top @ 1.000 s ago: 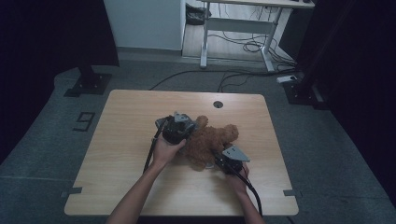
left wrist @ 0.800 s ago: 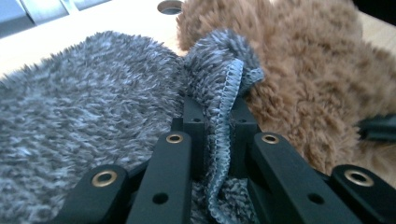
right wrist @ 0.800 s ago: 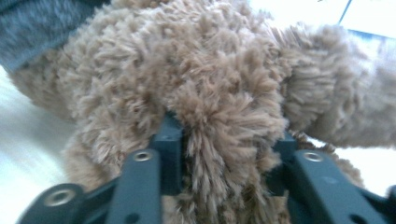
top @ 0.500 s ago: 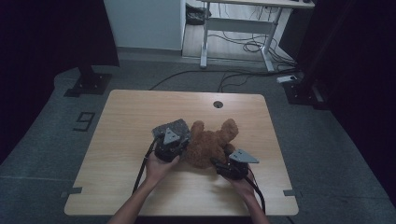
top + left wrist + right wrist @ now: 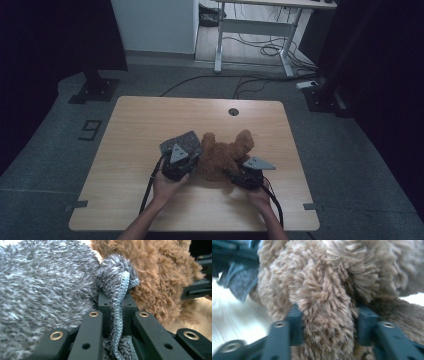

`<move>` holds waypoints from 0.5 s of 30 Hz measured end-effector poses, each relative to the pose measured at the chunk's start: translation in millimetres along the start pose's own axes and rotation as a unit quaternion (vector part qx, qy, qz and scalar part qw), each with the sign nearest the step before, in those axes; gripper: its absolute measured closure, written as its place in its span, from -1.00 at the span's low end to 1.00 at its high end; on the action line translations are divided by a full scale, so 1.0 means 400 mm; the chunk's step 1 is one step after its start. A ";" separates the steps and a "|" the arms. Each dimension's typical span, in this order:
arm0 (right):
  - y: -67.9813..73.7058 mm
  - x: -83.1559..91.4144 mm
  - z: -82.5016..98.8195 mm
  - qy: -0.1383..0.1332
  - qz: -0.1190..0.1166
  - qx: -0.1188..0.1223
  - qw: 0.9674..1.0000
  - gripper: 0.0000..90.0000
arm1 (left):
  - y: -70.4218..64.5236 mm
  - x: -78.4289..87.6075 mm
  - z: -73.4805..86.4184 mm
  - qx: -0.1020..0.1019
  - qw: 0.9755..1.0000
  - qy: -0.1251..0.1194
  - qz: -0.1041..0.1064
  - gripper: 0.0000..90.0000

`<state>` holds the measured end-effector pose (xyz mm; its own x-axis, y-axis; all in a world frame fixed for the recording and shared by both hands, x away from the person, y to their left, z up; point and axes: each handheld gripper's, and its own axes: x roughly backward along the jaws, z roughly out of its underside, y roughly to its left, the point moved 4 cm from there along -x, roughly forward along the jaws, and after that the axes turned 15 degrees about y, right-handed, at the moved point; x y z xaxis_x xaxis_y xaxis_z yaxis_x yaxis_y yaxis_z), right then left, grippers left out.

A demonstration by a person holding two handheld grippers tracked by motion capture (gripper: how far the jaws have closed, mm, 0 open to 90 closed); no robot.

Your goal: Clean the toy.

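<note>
The brown plush bear (image 5: 222, 156) lay mid-table, with the grey fuzzy cloth (image 5: 181, 142) touching its left side. Both looked light, soft and floppy, best taken at a hem or a limb. The left gripper (image 5: 117, 322) was clamped tight on the cloth's stitched hem. The right gripper (image 5: 328, 327) had just been closing, a furry limb between its jaws, seemingly pinched.

A fuzzy brown teddy bear (image 5: 222, 157) and a fluffy grey cloth (image 5: 179, 142) lay on the table.

The bear lay flat near the front middle of the table. The grey cloth touched its left side, with one stitched edge standing up.
</note>
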<state>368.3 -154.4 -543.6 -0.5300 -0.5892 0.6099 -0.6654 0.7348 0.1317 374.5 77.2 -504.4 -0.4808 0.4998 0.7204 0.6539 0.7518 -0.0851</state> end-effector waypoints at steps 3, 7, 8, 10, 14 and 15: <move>0.009 0.001 0.018 0.003 0.006 0.014 1.000 0.39 | -0.013 0.023 -0.020 0.006 1.000 0.000 0.012 0.80; 0.018 -0.001 0.039 -0.007 0.024 0.023 0.999 0.43 | -0.070 0.055 -0.088 -0.020 1.000 -0.015 0.013 0.78; 0.020 -0.001 0.042 -0.009 0.029 0.027 0.999 0.44 | -0.084 0.059 -0.103 -0.026 0.999 -0.018 0.013 0.78; 0.026 -0.001 0.048 -0.013 0.040 0.035 0.999 0.45 | -0.131 0.062 -0.152 -0.045 0.998 -0.026 0.023 0.78; 0.035 -0.001 0.054 -0.013 0.056 0.051 0.997 0.45 | -0.223 0.028 -0.240 -0.081 0.996 -0.019 0.035 0.78; 0.037 -0.001 0.055 -0.015 0.061 0.054 0.997 0.45 | -0.244 0.009 -0.259 -0.086 0.995 -0.009 0.039 0.78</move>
<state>347.2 -150.4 -559.1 -0.6246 -0.5088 0.5925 -0.6473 0.7617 -0.0283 369.4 -39.1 -422.2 -0.4343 0.5631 0.7031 0.7796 0.6260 -0.0197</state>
